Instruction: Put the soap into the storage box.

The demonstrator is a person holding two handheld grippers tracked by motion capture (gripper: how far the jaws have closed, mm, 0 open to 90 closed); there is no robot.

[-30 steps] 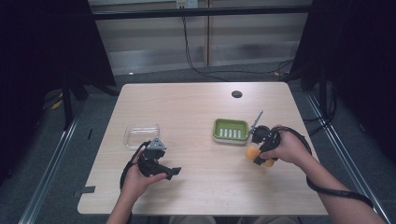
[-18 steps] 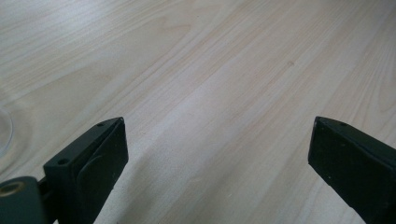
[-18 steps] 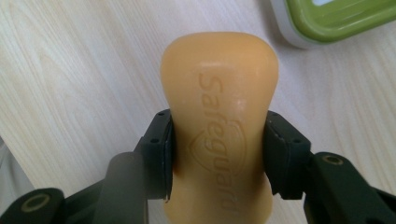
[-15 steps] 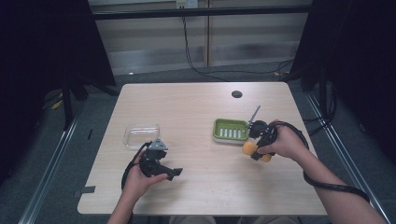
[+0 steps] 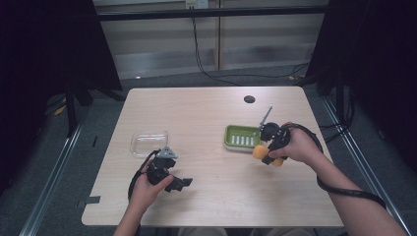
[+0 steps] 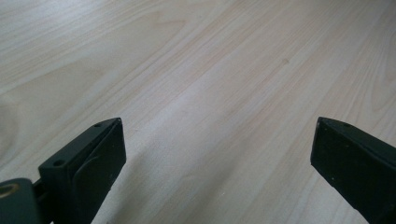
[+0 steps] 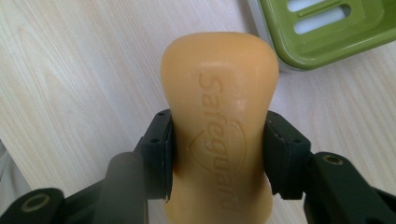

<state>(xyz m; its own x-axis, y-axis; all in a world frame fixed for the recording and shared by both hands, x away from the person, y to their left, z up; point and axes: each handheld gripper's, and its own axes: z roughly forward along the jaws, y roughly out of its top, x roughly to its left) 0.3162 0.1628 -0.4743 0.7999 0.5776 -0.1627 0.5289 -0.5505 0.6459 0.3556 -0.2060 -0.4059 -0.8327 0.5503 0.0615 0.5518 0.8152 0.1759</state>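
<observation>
Soap [image 7: 219, 121] sits clamped between the jaws of the right gripper [image 7: 218, 158], which pinch its narrow waist, the orange bar's free end pointing toward the green soap dish [image 7: 327, 32]. In the right gripper view the bar hangs over bare table just short of the dish's near corner; in the high view the bar [image 5: 260, 152] shows just at the dish's [image 5: 241, 138] near right edge, not yet over its slotted tray.

The step in hand looks like carrying the bar into the dish. The hold is on a smooth, curved waist — if the jaws ease even a little, or the gripper tips further, the bar could slide out lengthwise and drop onto the table short of the dish. Coming in low, its leading end could also catch the dish's rim and push the light dish away.

Well to the left of the dish, the left gripper [image 5: 167, 174] rests low near the table's front edge, its jaws spread wide with nothing between them. Beyond it, left of the dish, lies a clear plastic container [image 5: 149, 142], and behind the dish a dark hole [image 5: 249, 99] in the table [image 5: 196, 113].
</observation>
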